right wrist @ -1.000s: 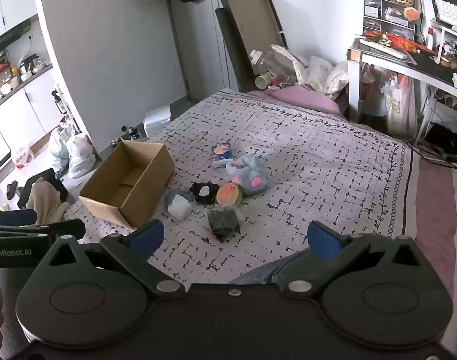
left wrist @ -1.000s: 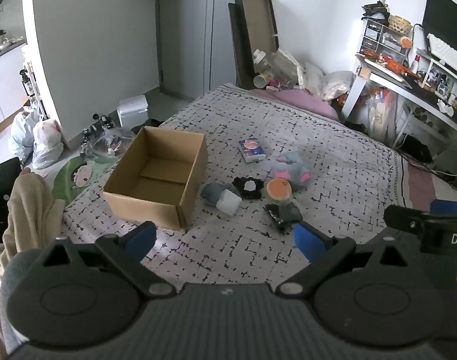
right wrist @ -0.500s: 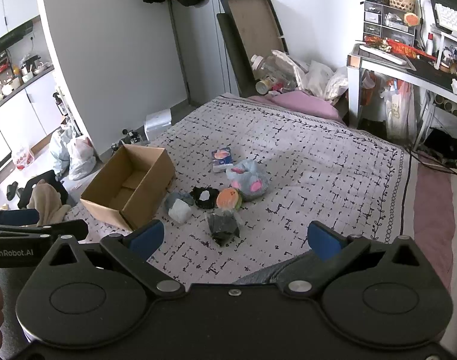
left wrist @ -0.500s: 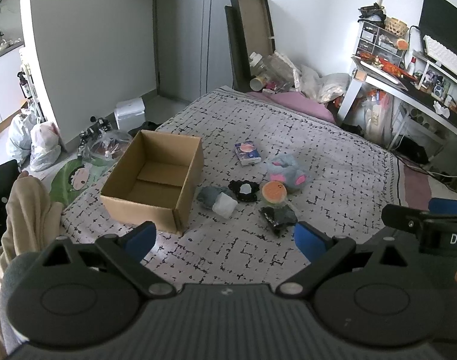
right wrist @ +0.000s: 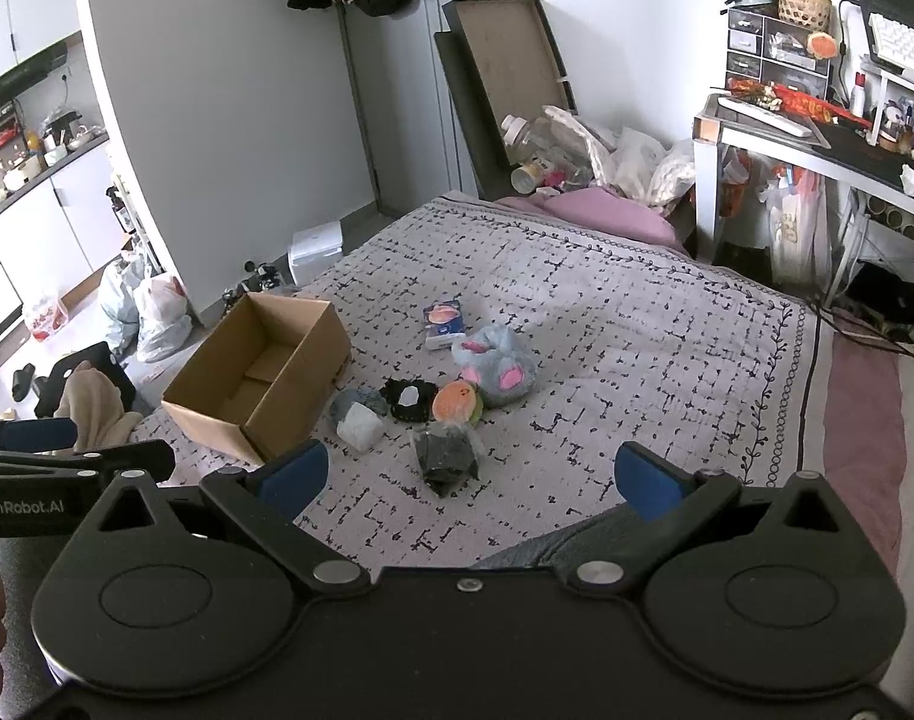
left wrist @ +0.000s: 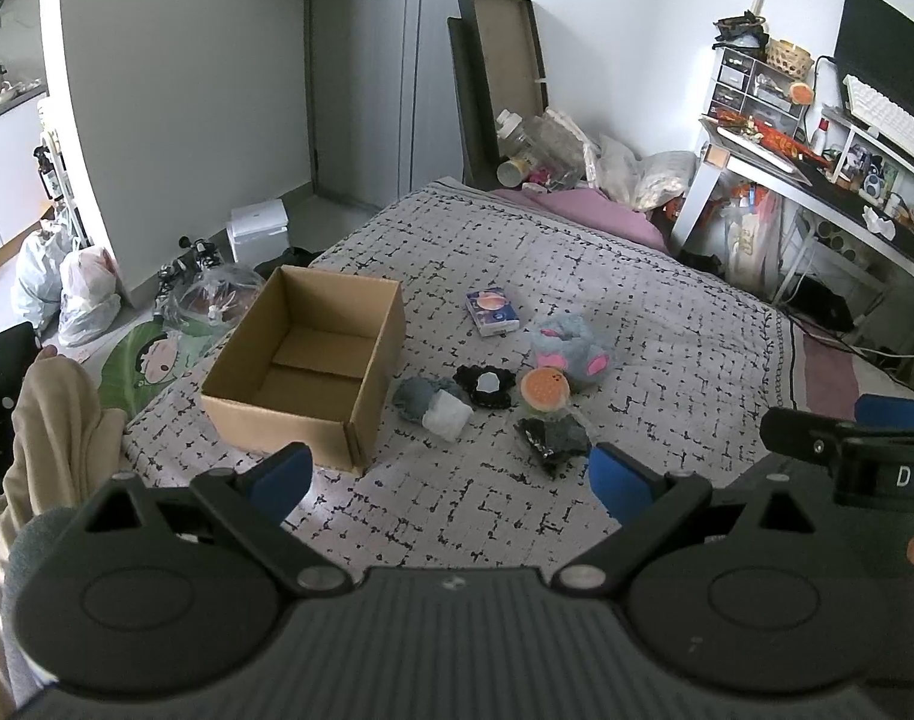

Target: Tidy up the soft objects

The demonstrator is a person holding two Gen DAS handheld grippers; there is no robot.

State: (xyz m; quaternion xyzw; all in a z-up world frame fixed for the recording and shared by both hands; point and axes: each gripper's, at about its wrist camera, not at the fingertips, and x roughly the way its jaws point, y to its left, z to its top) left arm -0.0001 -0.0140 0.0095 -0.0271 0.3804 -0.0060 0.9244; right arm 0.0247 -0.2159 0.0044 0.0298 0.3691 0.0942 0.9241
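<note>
We hold both grippers above the near edge of a bed (left wrist: 667,324) covered in a grey quilt with black dashes, each claw spread wide and gripping nothing: the left gripper (left wrist: 448,480) frames the near corner of an open cardboard box (left wrist: 313,369), and the right gripper (right wrist: 469,477) frames a dark bundle in clear wrap (right wrist: 445,459). The box stands upright and looks empty, its long axis running from the near-left edge of the bed up and away to the right in the right wrist view. The soft things lie in a loose cluster just right of the box, none of them in it. Nearest the box, a grey roll (left wrist: 418,396) touches a white roll (left wrist: 448,414); beside them sits a black frilly piece with a pale centre (left wrist: 487,385), then a round orange plush (left wrist: 544,390) pressed against a blue-grey plush toy with pink patches (left wrist: 568,345). The wrapped dark bundle (left wrist: 553,441) lies nearest us, its long axis pointing roughly towards us. A small flat packet (left wrist: 493,312) rests apart, farther up the bed. A beige garment (left wrist: 55,420) hangs at the left edge.
</note>
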